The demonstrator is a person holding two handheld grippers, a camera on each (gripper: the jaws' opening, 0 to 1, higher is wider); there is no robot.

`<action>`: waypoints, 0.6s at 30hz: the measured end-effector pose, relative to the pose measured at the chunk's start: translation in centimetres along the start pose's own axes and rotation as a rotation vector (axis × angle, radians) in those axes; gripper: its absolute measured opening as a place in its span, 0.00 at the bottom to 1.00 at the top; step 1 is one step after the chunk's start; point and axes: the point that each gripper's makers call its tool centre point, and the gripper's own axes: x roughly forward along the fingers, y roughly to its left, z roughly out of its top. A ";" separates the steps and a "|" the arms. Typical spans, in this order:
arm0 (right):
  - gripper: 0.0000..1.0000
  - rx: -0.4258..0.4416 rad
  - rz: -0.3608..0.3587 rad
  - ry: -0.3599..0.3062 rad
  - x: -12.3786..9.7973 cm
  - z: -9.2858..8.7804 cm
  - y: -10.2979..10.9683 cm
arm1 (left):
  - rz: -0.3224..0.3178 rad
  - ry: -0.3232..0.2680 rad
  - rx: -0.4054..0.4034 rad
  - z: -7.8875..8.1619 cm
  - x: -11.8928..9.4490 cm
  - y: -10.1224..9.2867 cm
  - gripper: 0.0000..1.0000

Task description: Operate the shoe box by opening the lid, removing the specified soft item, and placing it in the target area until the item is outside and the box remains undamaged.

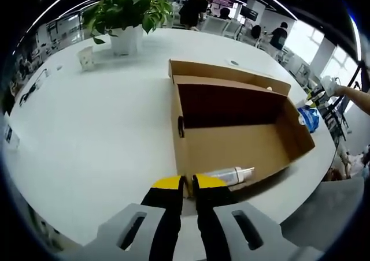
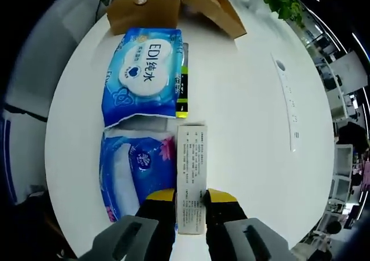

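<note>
Your right gripper (image 2: 191, 196) is holding a long white printed carton (image 2: 191, 177), its jaws closing on the near end while the rest of the carton is lying flat on the white worktop (image 2: 254, 122). Just left of the carton, two blue soft wipe packs are already sitting outside the box: a near one with a pink flower print (image 2: 136, 168) and a far one with a white cloud label (image 2: 143, 76), with a slim black-and-green item (image 2: 182, 82) tucked against the far pack. Judged from this, you are setting down rather than lifting, so open slowly and back straight out to avoid dragging the carton into the packs. Your left gripper (image 1: 189, 183) is hovering with jaws nearly together, nothing between them, at the near wall of the open shoe box (image 1: 231, 145), whose lid is folded back. A clear pump bottle (image 1: 231, 174) is lying inside against that wall. Keep those jaws off the cardboard edge; a push there could crease it.
</note>
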 end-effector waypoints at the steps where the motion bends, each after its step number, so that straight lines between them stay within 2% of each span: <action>1: 0.15 0.002 -0.007 0.004 0.0 0.0 -0.1 | 0.001 0.006 0.009 0.0 0.0 0.0 0.06; 11: 0.19 0.029 -0.087 -0.006 -0.8 0.6 -1.4 | 0.021 0.012 0.030 0.1 0.0 0.0 0.06; 14: 0.21 0.049 -0.107 -0.017 -1.2 1.0 -1.6 | 0.034 0.007 0.058 0.2 -0.2 -0.2 0.06; 18: 0.29 0.076 -0.139 -0.042 -2.0 1.6 -1.7 | 0.037 0.015 0.098 0.4 -0.3 -0.5 0.09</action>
